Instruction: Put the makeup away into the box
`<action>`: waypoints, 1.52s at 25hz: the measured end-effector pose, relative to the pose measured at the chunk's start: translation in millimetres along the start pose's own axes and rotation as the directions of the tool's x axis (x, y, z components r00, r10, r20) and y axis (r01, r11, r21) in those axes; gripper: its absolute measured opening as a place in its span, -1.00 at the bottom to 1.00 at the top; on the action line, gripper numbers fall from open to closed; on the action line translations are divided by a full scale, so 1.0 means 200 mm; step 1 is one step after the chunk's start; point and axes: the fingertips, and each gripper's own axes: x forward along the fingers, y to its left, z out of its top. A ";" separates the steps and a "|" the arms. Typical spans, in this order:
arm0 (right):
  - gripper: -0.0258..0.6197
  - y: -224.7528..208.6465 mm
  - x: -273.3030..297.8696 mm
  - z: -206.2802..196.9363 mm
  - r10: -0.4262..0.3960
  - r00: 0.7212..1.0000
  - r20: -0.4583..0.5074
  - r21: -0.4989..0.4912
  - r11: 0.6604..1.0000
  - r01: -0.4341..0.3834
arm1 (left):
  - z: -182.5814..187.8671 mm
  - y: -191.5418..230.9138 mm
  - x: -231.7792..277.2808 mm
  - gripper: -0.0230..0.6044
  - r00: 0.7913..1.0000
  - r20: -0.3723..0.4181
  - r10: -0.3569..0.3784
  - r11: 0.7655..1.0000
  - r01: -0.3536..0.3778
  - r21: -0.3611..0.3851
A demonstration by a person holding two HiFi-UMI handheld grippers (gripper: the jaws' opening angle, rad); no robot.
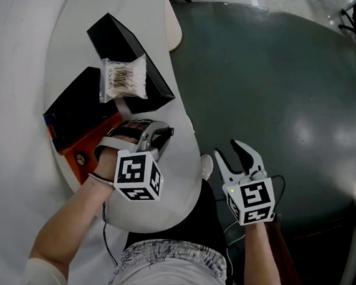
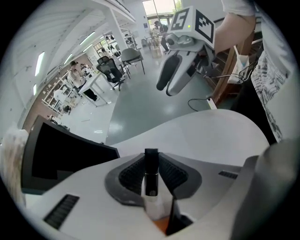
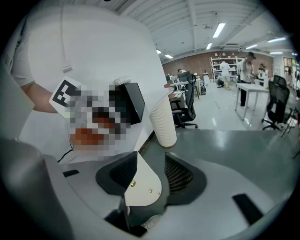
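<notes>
My left gripper (image 1: pixel 155 136) hangs over the white table (image 1: pixel 70 22), beside the orange-lined tray (image 1: pixel 82 151). In the left gripper view its jaws (image 2: pixel 151 174) are shut on a slim black makeup tube (image 2: pixel 151 168) that stands upright between the pads. A black box (image 1: pixel 131 56) lies further back, with a second black part (image 1: pixel 78 105) next to it. My right gripper (image 1: pixel 236 158) is off the table's edge, above the grey floor, open and empty. The left gripper view shows that right gripper (image 2: pixel 167 89) too.
A clear bag of cotton swabs (image 1: pixel 124 79) rests on the black box. A ribbed white paper cup (image 3: pixel 164 119) stands at the table's edge. The table's curved edge (image 1: pixel 191 140) runs between my two grippers. Desks, chairs and people fill the room behind.
</notes>
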 end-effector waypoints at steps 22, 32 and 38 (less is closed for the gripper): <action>-0.32 0.40 -0.06 0.23 0.005 0.999 0.046 -0.154 0.988 0.002 | -0.14 0.02 -0.59 -0.60 0.969 0.104 0.223 0.971 -0.212 -0.111; -0.32 0.67 0.03 0.28 0.061 0.998 0.033 -0.215 0.975 -0.052 | -0.49 -0.07 -0.71 -0.60 0.963 0.051 0.263 0.940 -0.245 -0.237; -0.33 0.76 0.11 0.25 0.086 0.996 0.004 -0.238 0.968 -0.082 | -0.69 -0.12 -0.72 -0.60 0.964 0.019 0.265 0.917 -0.246 -0.315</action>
